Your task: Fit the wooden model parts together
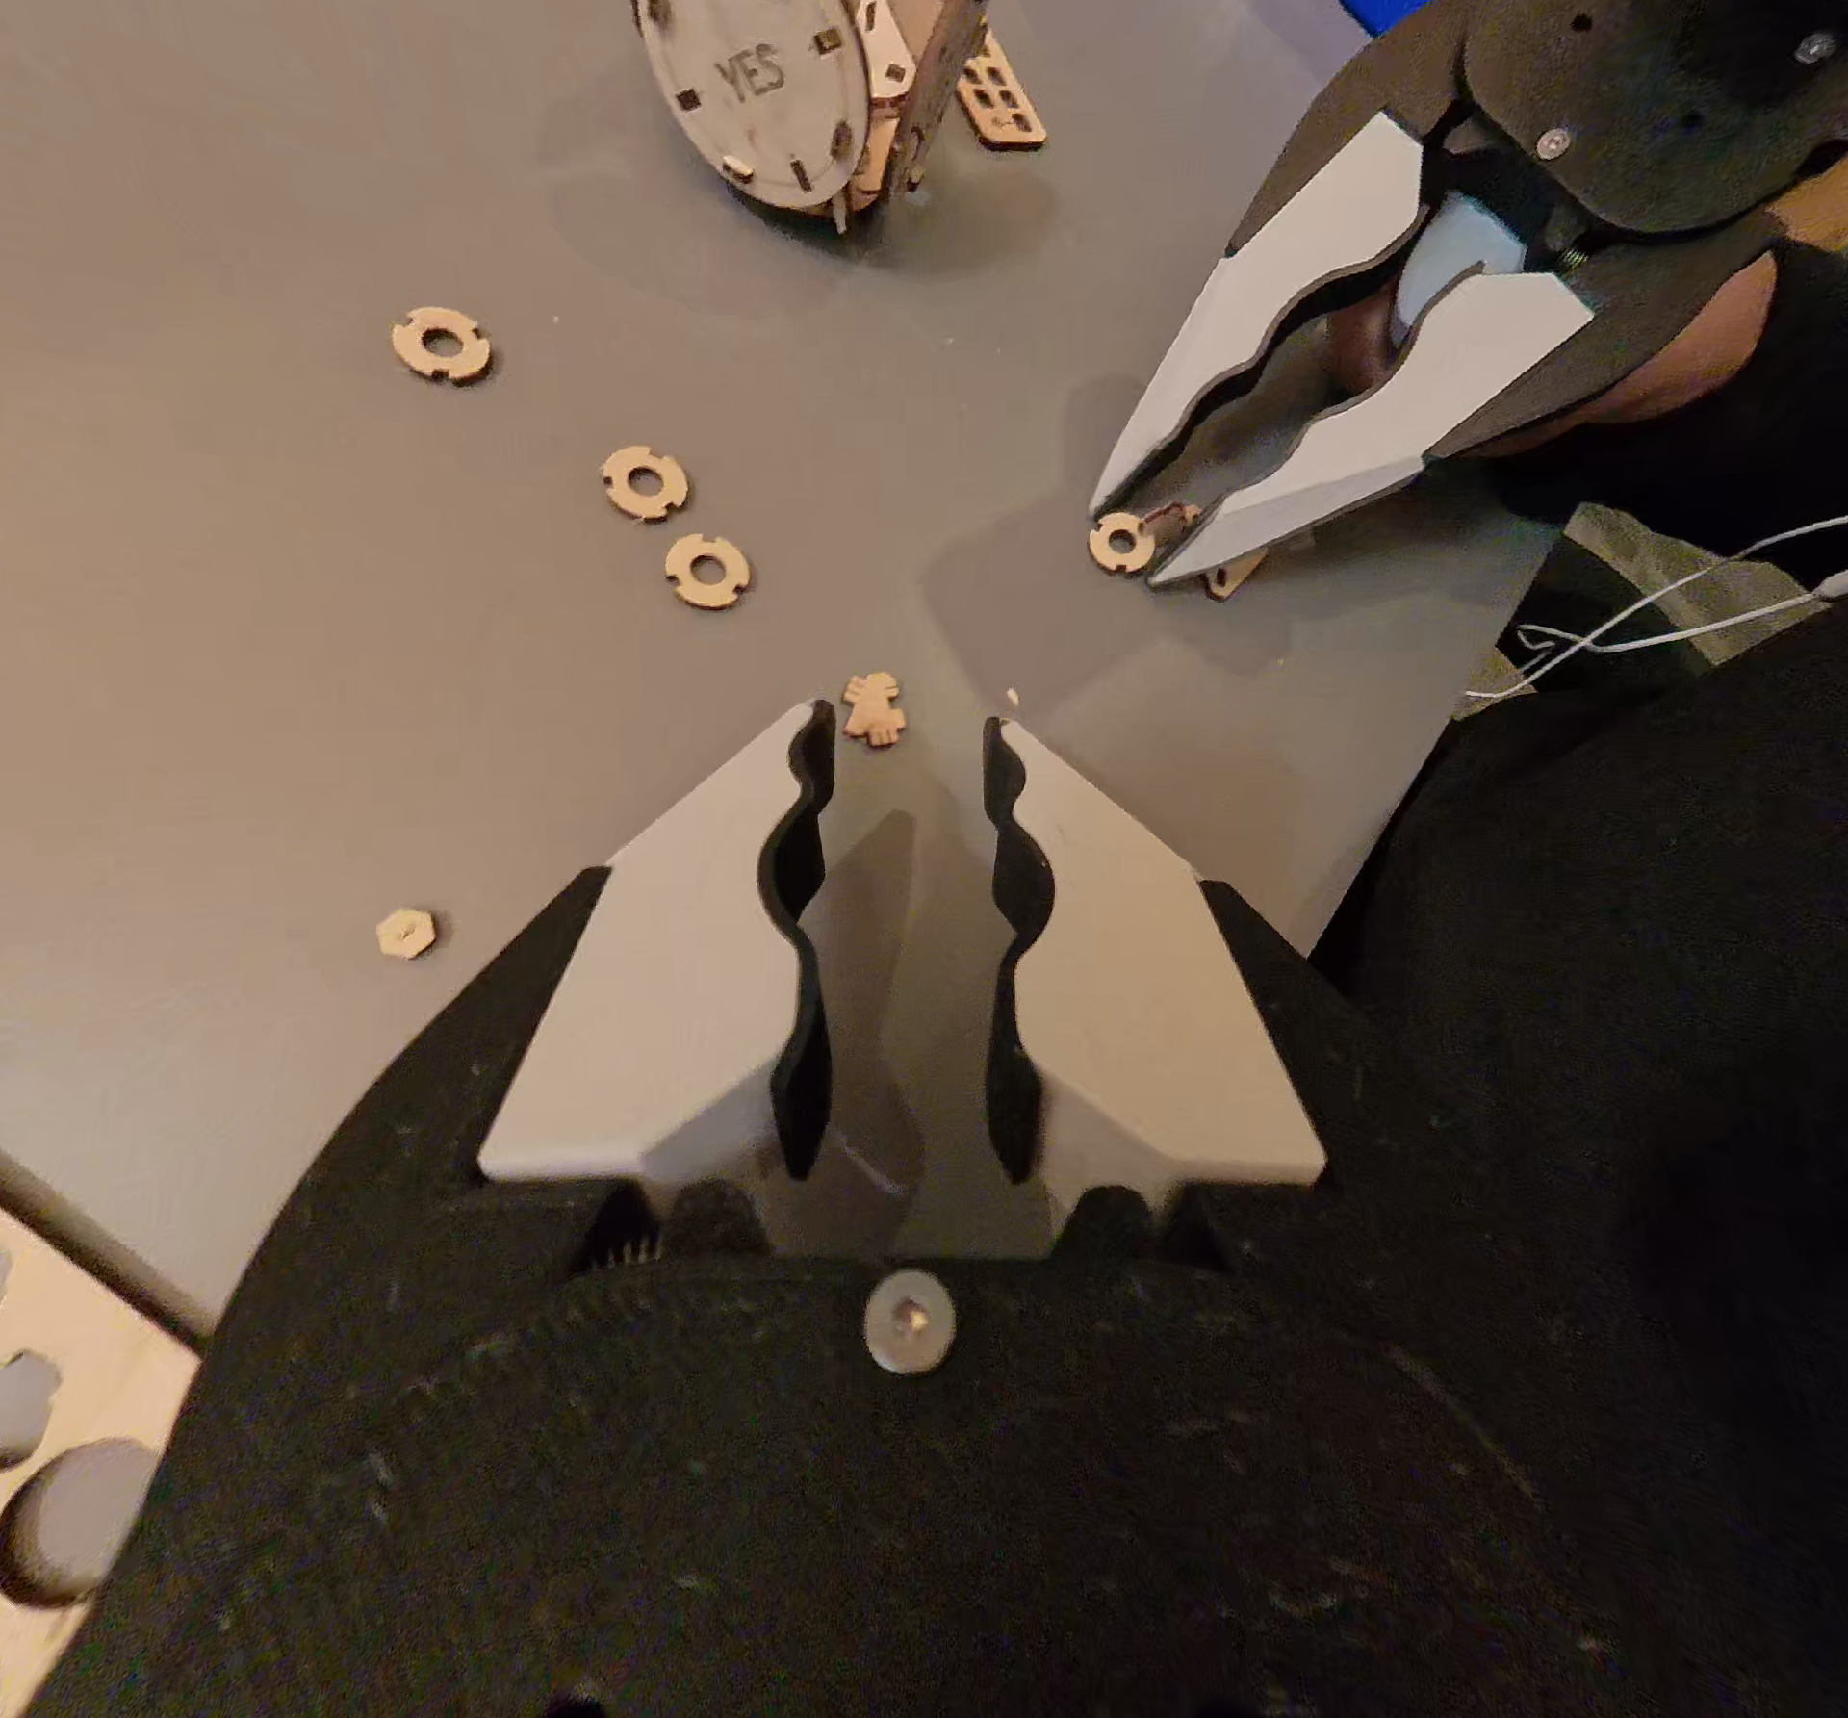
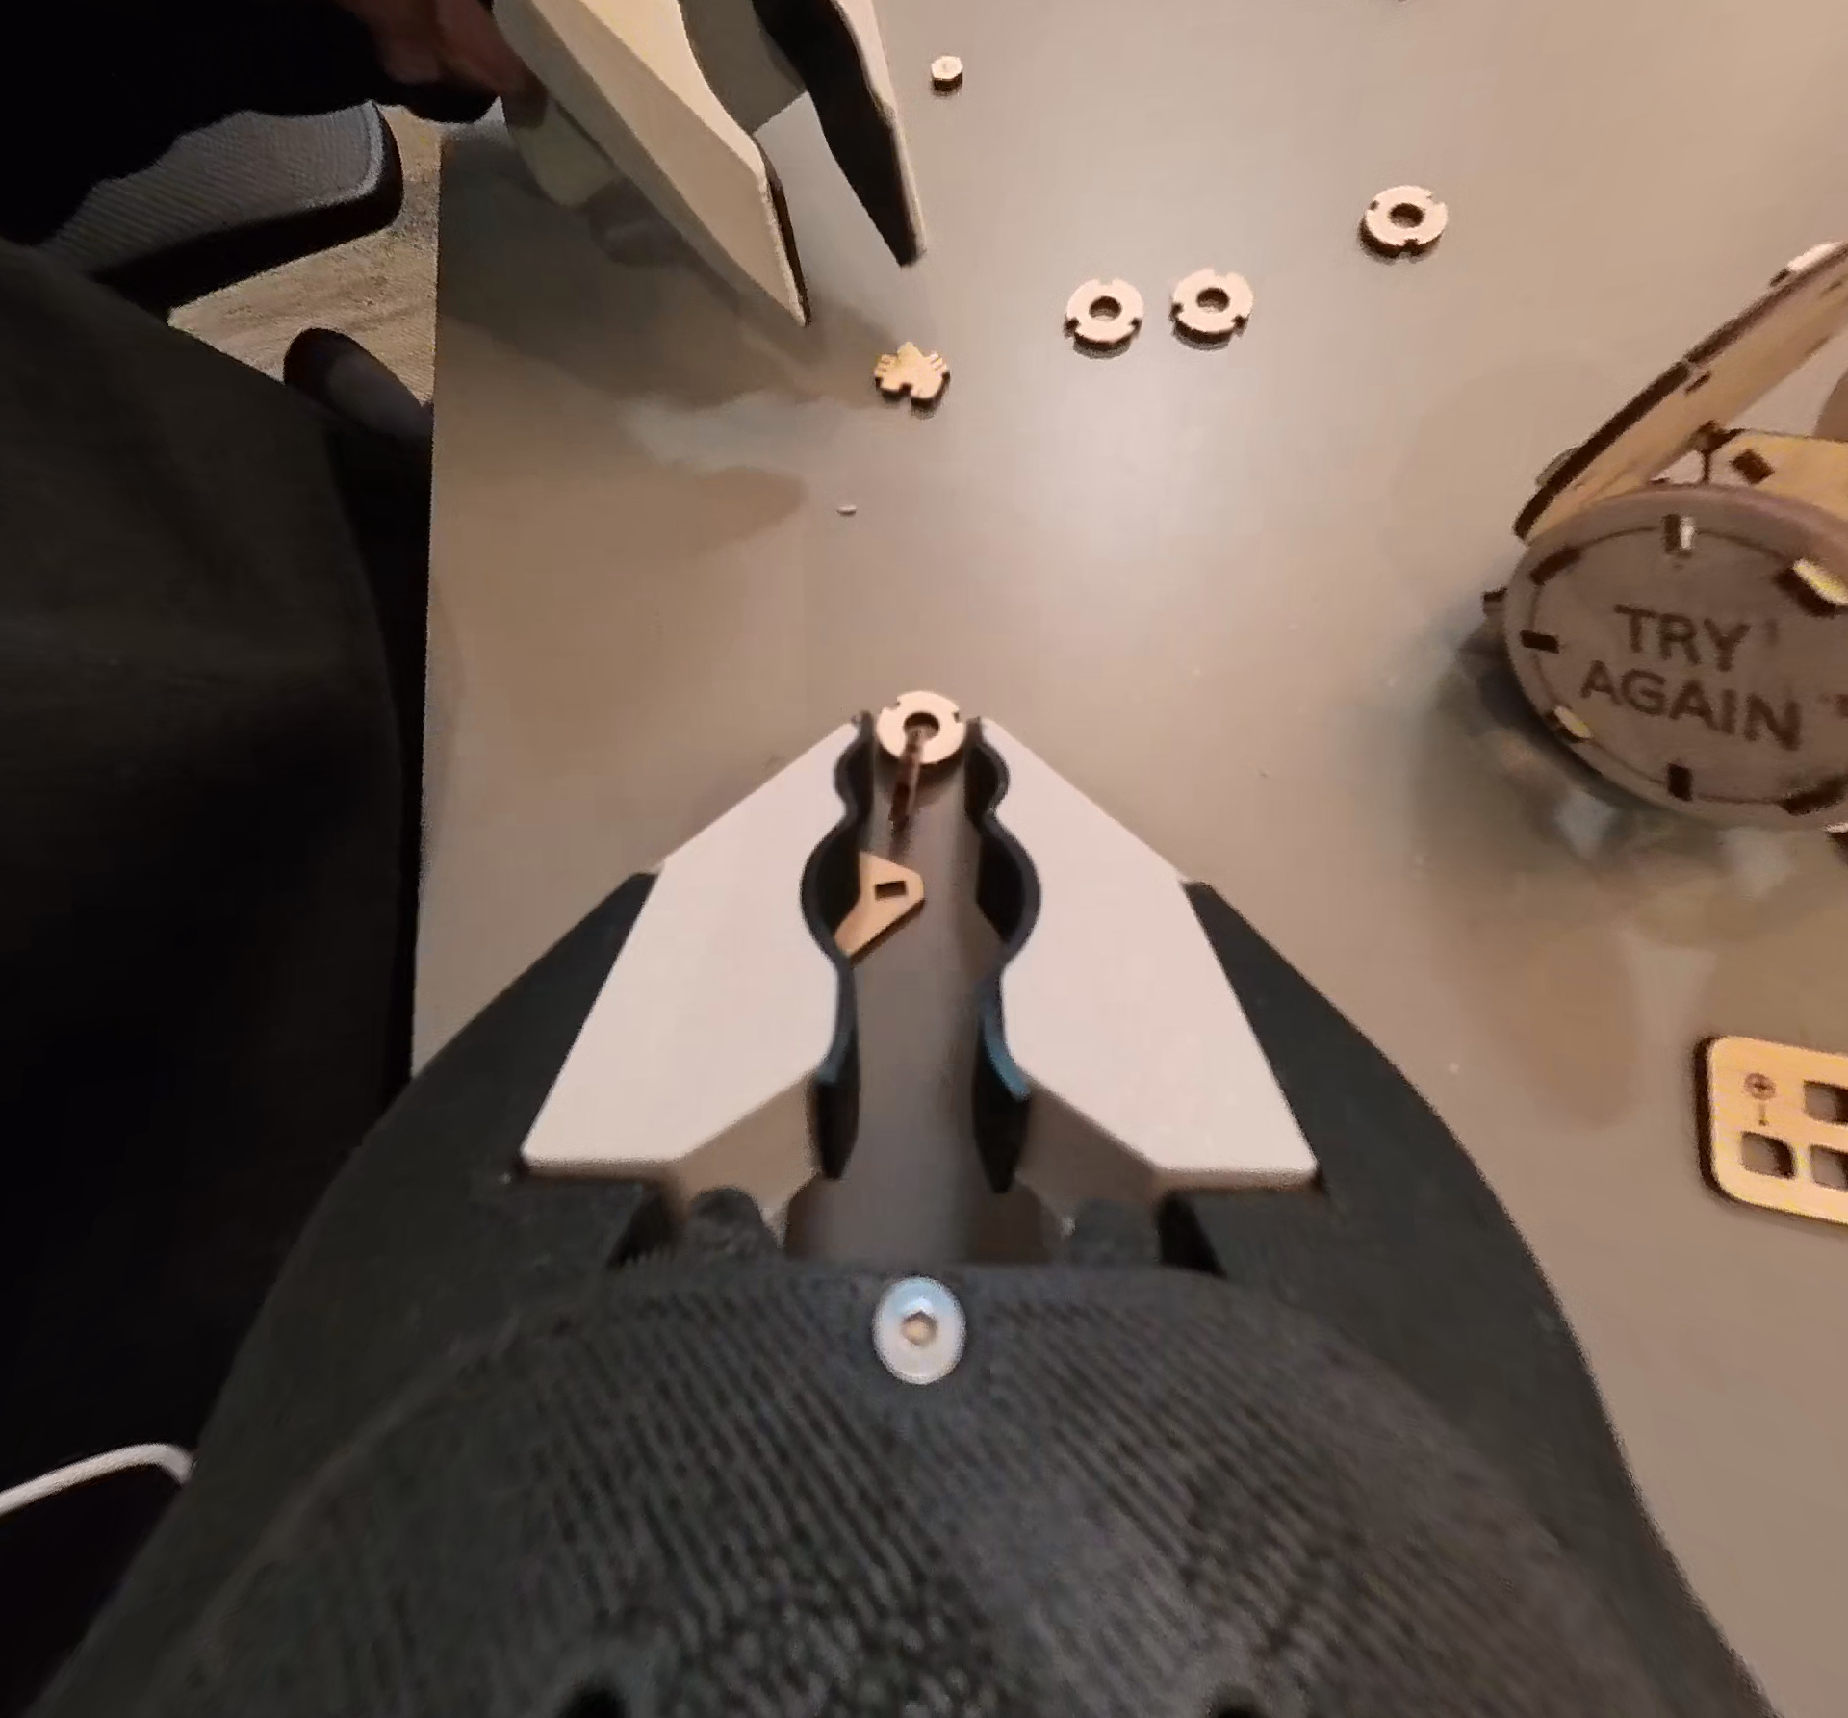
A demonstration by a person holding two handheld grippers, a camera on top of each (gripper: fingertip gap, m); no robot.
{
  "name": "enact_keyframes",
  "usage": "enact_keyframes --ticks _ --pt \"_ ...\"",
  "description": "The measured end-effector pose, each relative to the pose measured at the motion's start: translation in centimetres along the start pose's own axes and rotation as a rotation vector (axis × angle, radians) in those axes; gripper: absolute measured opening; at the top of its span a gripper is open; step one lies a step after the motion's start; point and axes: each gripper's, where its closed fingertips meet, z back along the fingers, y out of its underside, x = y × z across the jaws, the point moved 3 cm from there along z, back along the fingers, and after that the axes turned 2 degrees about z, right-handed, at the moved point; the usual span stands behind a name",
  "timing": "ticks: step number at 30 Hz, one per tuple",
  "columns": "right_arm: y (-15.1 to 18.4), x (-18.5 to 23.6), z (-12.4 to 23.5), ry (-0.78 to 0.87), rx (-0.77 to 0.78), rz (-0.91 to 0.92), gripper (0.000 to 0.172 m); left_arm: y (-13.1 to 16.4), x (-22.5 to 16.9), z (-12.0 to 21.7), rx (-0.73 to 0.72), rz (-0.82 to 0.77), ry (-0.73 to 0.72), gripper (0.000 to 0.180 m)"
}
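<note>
Right wrist view: a small notched wooden ring (image 2: pixel 919 726) is seen lying on the grey table (image 2: pixel 1100 570) between the tips of the right gripper (image 2: pixel 919 732), whose jaws are set narrowly about it; firm pressure of the pads on the ring cannot be told. A thin dark pin (image 2: pixel 905 790) is seen running back from the ring's hole, and a flat wooden piece with a square hole (image 2: pixel 880 910) lies further in between the fingers. The left gripper (image 1: pixel 910 720) is held moderately open and bare above the table, a small wooden figure-shaped piece (image 1: pixel 873 710) lying just beyond its left fingertip. Three more notched rings (image 1: pixel 707 571) are scattered farther off. A round wooden assembly (image 1: pixel 760 70) stands well beyond them.
</note>
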Motion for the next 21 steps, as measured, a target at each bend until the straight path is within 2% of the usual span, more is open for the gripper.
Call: enact_keyframes --ticks 4,10,14,21 --pt "-0.1 -0.1 0.0 -0.001 -0.003 -0.002 0.015 0.4 0.4 0.1 0.006 0.007 -0.014 0.028" --pt "-1.6 0.2 0.6 -0.032 -0.119 -0.057 0.015 0.8 0.6 -0.8 0.047 -0.028 -0.053 0.028" --pt "-1.8 0.3 0.6 -0.029 -0.134 -0.065 0.015 0.7 0.5 -1.4 0.052 -0.045 -0.068 0.027" --pt "-1.8 0.5 0.6 -0.026 -0.130 -0.056 0.015 0.2 1.3 -1.8 0.073 0.070 -0.054 0.007"
